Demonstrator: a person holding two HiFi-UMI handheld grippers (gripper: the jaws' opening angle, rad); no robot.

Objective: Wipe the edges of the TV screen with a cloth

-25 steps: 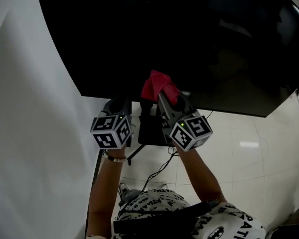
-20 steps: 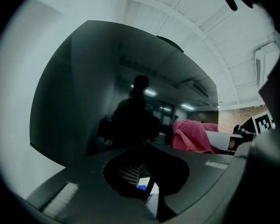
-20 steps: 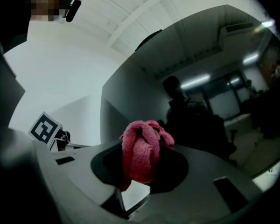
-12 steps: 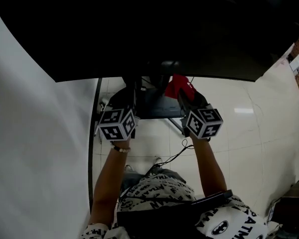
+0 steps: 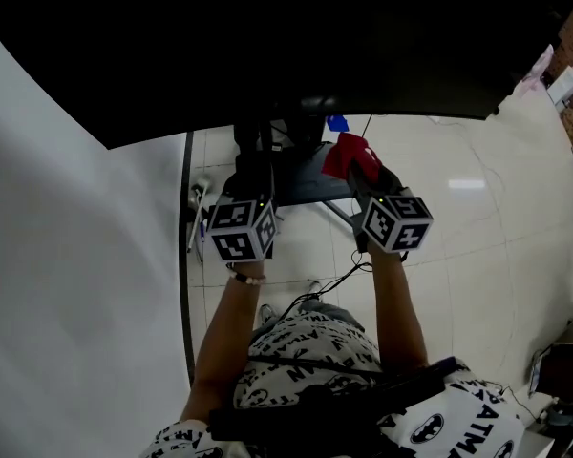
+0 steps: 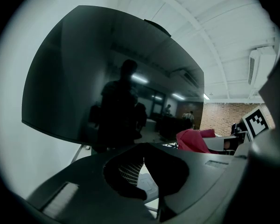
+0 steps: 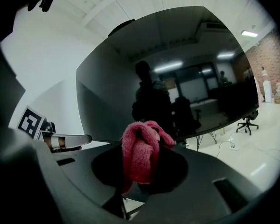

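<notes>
Right tool [image 5: 361, 168] is clenched on a bunched-up red cloth [image 5: 347, 154]. The cloth pokes out past the jaws and sits just under the bottom edge of the TV screen [image 5: 267, 46], not touching it as far as I can see. Left tool [image 5: 252, 172] is squeezed closed with nothing in it, right by the dark TV stand [image 5: 301, 187]. Pale tiled floor [image 5: 477, 237] below, white wall [image 5: 67, 284] on the left.
</notes>
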